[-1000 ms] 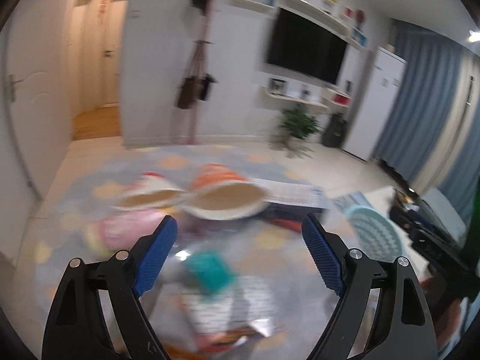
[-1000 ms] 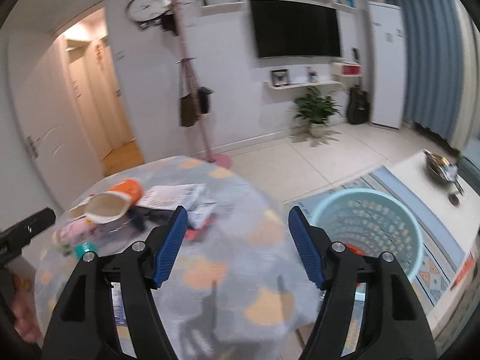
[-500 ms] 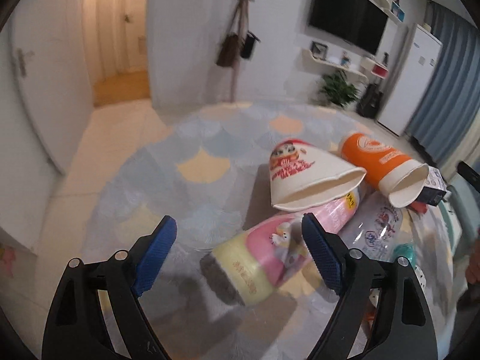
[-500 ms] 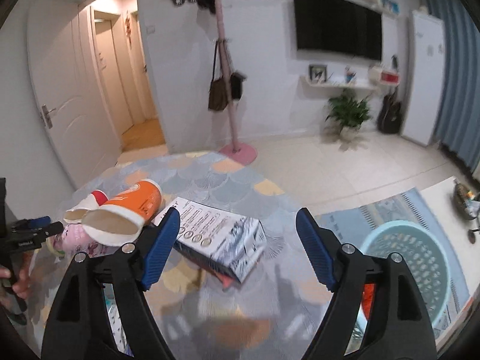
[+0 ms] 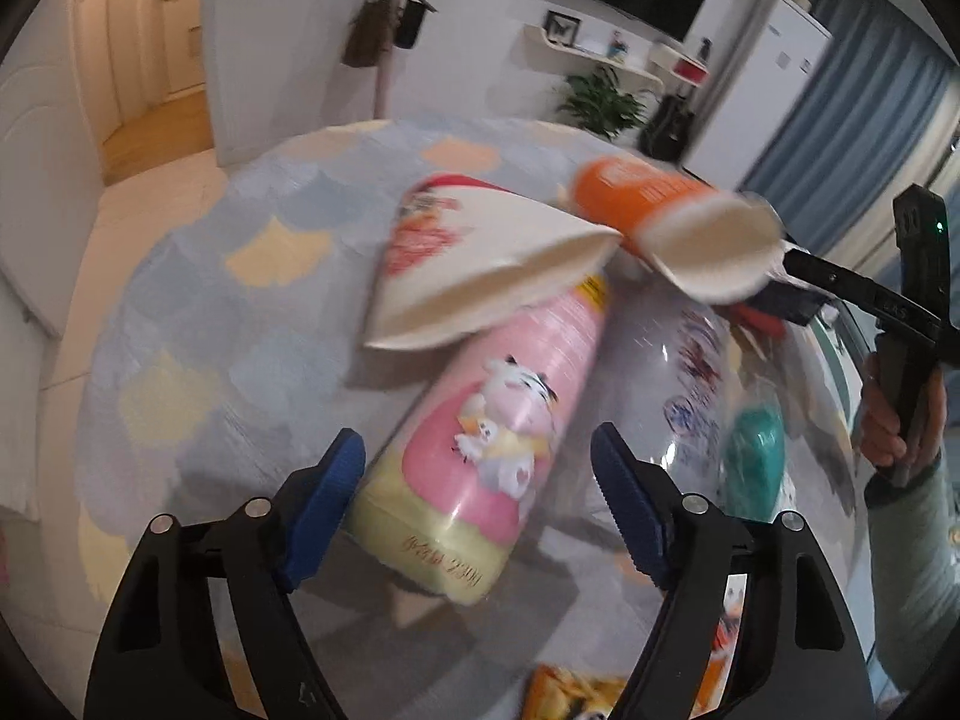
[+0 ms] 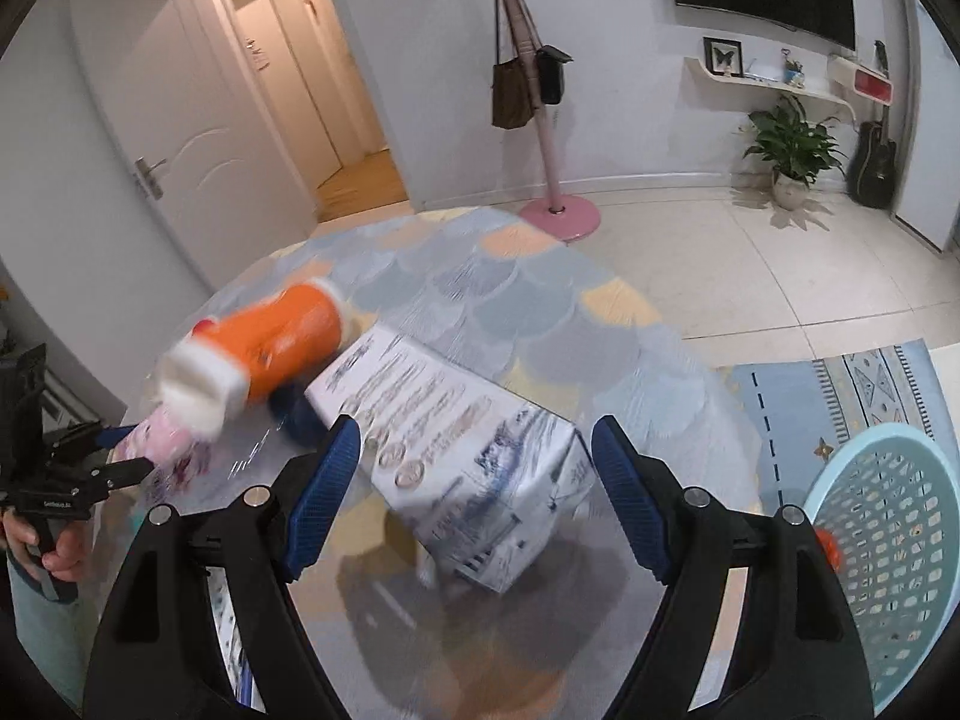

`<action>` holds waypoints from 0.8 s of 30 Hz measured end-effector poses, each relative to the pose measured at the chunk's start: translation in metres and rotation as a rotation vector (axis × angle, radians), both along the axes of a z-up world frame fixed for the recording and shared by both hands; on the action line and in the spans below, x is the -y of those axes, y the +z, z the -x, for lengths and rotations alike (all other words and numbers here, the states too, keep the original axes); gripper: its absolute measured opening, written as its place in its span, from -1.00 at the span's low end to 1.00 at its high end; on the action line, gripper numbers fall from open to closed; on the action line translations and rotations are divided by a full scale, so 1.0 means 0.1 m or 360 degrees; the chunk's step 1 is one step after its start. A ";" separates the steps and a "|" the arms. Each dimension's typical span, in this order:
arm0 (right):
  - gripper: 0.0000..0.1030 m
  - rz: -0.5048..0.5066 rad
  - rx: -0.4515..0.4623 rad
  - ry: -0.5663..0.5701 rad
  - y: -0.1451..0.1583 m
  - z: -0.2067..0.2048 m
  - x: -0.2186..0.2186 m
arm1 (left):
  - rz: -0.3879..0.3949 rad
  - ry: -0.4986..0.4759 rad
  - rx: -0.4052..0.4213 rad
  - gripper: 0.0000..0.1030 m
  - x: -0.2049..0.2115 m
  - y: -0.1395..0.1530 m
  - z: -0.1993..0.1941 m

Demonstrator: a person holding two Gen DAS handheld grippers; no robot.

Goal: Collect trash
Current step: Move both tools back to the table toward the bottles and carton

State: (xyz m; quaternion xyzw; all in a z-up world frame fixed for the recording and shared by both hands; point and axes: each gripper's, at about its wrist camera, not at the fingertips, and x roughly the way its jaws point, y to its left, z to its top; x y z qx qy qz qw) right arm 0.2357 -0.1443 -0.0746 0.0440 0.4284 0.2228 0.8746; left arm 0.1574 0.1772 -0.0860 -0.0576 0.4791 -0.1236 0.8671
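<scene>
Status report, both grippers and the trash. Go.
Left gripper open, closing around pink bottle. Right gripper open over box. Cups lie on bottle. Basket right.

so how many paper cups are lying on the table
2. The white paper cup with red print lies on its side over the pink bottle; the orange paper cup lies beside it, toward the box. The clutter may hide others.

The left gripper (image 5: 477,501) now hangs lower and nearer over the pink bottle (image 5: 498,438), its jaws having just been closing, pads not touching it; the right gripper (image 6: 477,477) has swung down over the printed carton (image 6: 474,468), jaws wider.
</scene>
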 end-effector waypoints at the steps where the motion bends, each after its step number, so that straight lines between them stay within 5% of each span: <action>1: 0.47 0.0005 0.0007 0.0012 0.00 0.07 -0.01 | -0.0006 -0.0012 0.0001 0.46 0.03 0.00 0.03; 9: 0.47 0.0100 0.0104 0.0085 0.04 0.66 -0.23 | -0.0125 -0.0006 0.0004 0.42 0.24 -0.05 0.18; 18: 0.47 0.0197 0.0078 0.0064 0.00 0.52 -0.55 | -0.0134 0.0064 -0.0040 0.42 0.32 -0.14 0.04; 24: 0.47 0.0398 0.0123 0.0002 -0.09 0.45 -0.69 | -0.0146 0.0122 -0.0024 0.14 0.36 -0.11 0.01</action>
